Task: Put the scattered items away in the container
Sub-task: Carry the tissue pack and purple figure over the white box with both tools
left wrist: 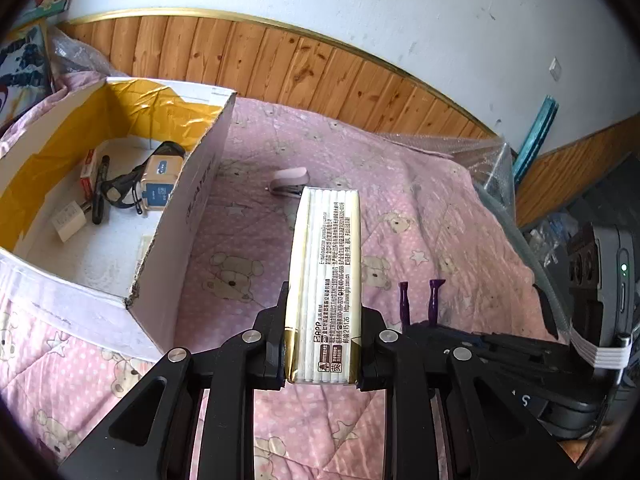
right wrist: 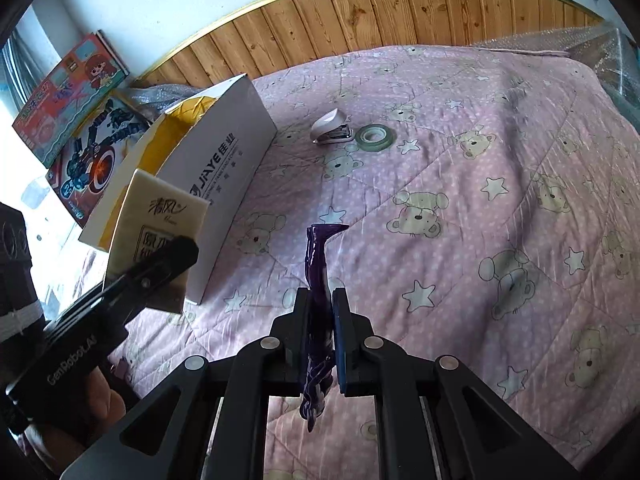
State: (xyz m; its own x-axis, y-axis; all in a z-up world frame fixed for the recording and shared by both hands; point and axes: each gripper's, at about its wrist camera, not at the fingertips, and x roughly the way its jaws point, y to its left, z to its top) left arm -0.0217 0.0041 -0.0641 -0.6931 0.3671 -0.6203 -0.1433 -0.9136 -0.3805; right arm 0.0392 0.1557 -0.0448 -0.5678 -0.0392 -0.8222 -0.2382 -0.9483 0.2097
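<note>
My left gripper (left wrist: 322,340) is shut on a cream tissue pack (left wrist: 326,272), held above the pink bedspread to the right of the white cardboard box (left wrist: 196,184). The pack also shows in the right wrist view (right wrist: 156,220), in front of the box (right wrist: 224,156). My right gripper (right wrist: 320,332) is shut on a purple hair clip (right wrist: 318,280); the clip's tips show in the left wrist view (left wrist: 420,300). The box holds a charger plug (left wrist: 68,220), a black cable (left wrist: 116,188) and a blue-and-cream device (left wrist: 160,180). A white stapler (right wrist: 332,128) and a tape roll (right wrist: 374,136) lie on the bed.
Picture boxes (right wrist: 72,128) lean against the wall behind the box. A wooden wall panel (right wrist: 400,4) runs behind the bed. Bubble wrap (left wrist: 484,160) lies at the bed's far right edge. The stapler also shows in the left wrist view (left wrist: 290,182).
</note>
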